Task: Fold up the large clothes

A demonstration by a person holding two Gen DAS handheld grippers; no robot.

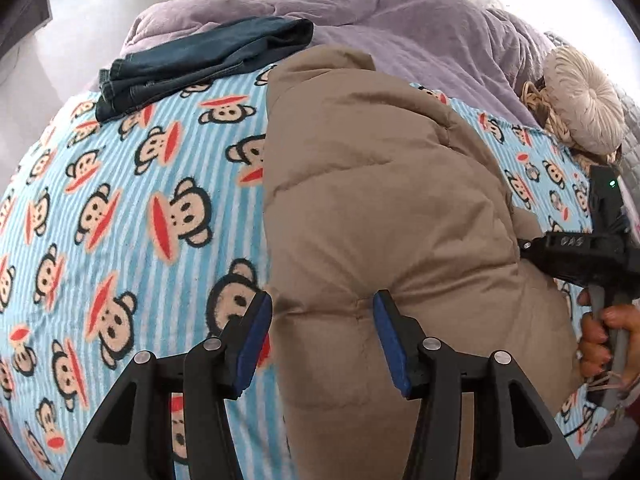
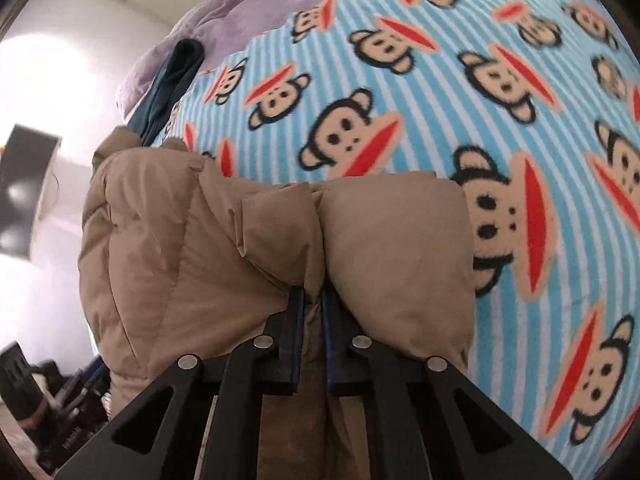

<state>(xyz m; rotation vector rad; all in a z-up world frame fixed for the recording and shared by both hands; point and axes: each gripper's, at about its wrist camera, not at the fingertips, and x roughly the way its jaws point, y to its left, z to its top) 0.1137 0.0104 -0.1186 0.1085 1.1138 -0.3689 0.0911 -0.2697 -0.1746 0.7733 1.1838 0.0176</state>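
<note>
Jacket lies lengthwise ahead of the wide-open left gripper (image 1: 322,340).
The tan puffer jacket (image 1: 380,200) runs away over the monkey blanket (image 1: 120,200); right gripper (image 2: 313,304) pinches its side edge tightly; folded jeans (image 1: 200,60) beyond.

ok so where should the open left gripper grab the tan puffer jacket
The left gripper is best closed on the tan puffer jacket at its near edge, on the stitched seam between the puffed panels, coming straight forward: fabric is thinnest there. The right gripper already pinches a fold.
</note>
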